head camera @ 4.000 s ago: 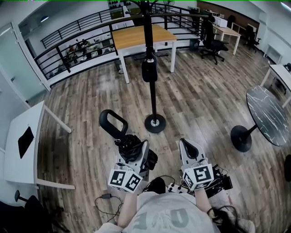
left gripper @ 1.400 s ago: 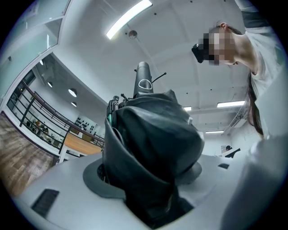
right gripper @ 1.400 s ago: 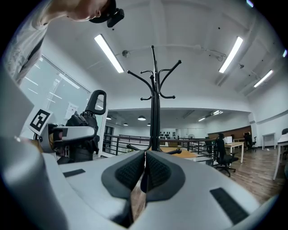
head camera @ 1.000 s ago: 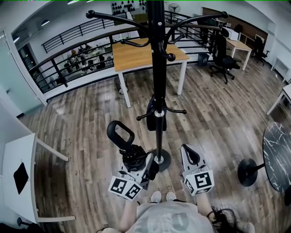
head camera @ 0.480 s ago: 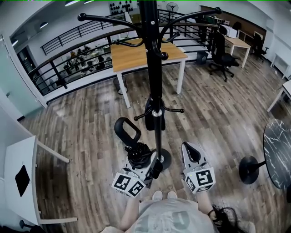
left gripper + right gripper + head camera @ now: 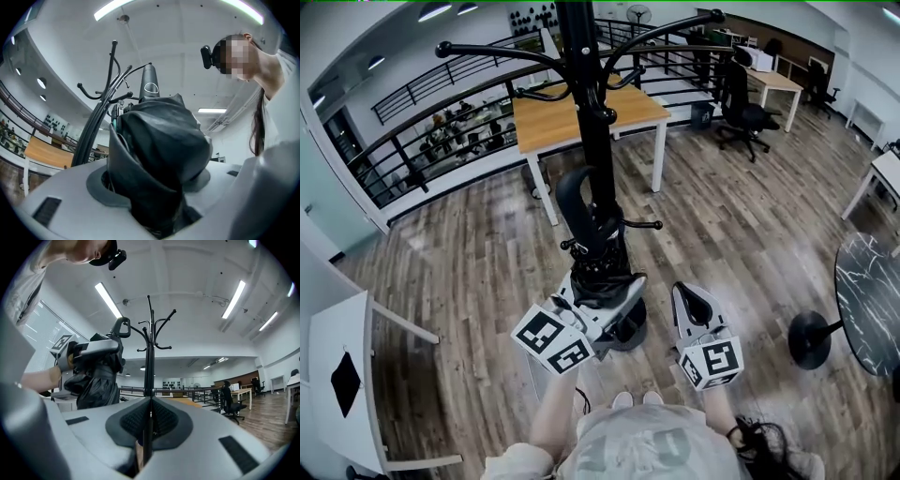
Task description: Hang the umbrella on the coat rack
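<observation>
The black coat rack [image 6: 594,141] stands just in front of me, with curved hooks at its top and short pegs [image 6: 649,225] lower down. My left gripper [image 6: 605,284] is shut on a folded black umbrella [image 6: 602,261], raised close against the pole. The umbrella's loop handle [image 6: 571,201] overlaps the pole just above the pegs. In the left gripper view the umbrella's bunched fabric [image 6: 159,154] fills the space between the jaws, the handle [image 6: 150,84] pointing up beside the rack [image 6: 101,112]. My right gripper [image 6: 690,302] hangs lower right of the pole, shut and empty; its pads [image 6: 161,420] meet.
A wooden-topped table [image 6: 581,108] and a black railing [image 6: 441,122] lie behind the rack. An office chair [image 6: 739,103] stands at the back right, a round dark marble table [image 6: 867,291] at the right, a white table [image 6: 342,375] at the left. The floor is wood.
My left gripper has lifted the umbrella up and in toward the rack; the handle now overlaps the pole. The right gripper has barely shifted.
</observation>
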